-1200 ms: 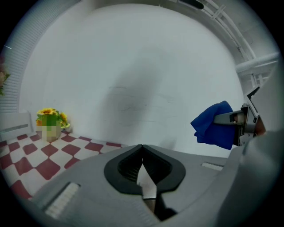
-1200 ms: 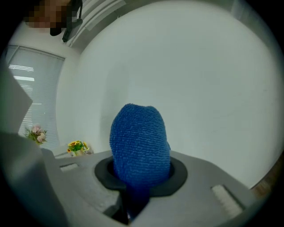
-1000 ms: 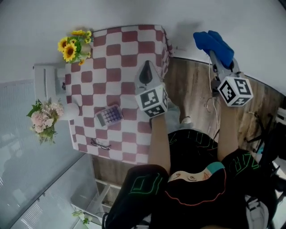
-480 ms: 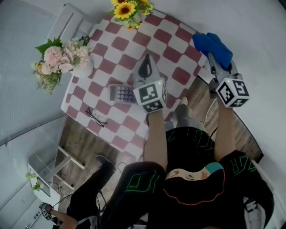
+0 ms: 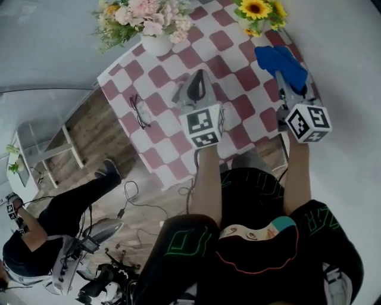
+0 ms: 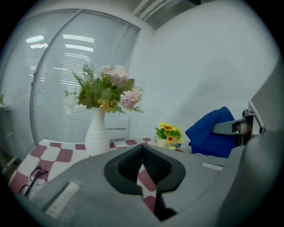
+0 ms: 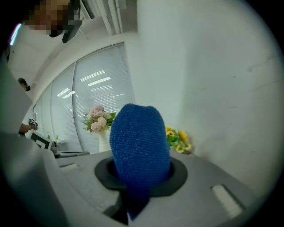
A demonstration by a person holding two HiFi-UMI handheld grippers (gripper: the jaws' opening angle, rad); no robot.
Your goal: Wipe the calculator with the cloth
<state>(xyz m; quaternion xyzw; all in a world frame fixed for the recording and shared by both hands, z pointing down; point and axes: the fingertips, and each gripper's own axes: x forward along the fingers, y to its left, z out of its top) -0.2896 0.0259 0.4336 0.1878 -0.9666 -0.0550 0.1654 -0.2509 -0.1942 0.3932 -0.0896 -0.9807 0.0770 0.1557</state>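
Observation:
A blue cloth (image 5: 281, 61) bulges out of my right gripper (image 5: 286, 80), which is shut on it above the right edge of the red-and-white checkered table (image 5: 169, 152). The right gripper view is filled by the cloth (image 7: 140, 146) between that gripper's (image 7: 140, 177) jaws. My left gripper (image 5: 199, 76) hovers over the middle of the table, shut and empty. In the left gripper view its (image 6: 142, 147) dark pads meet at the tips. The calculator does not show in any view; it may lie under the left gripper.
A white vase of pink flowers (image 5: 153, 24) and a pot of sunflowers (image 5: 257, 12) stand at the table's far side. Glasses (image 5: 140, 111) lie at its left. Below left, a seated person (image 5: 41, 229), cables (image 5: 134, 199) and gear (image 5: 95, 271) occupy the wooden floor beside a white shelf (image 5: 33, 152).
The head view has swung round, so the table now lies turned and higher in the picture. The calculator seen left of the left gripper is out of sight. Both grippers keep their places.

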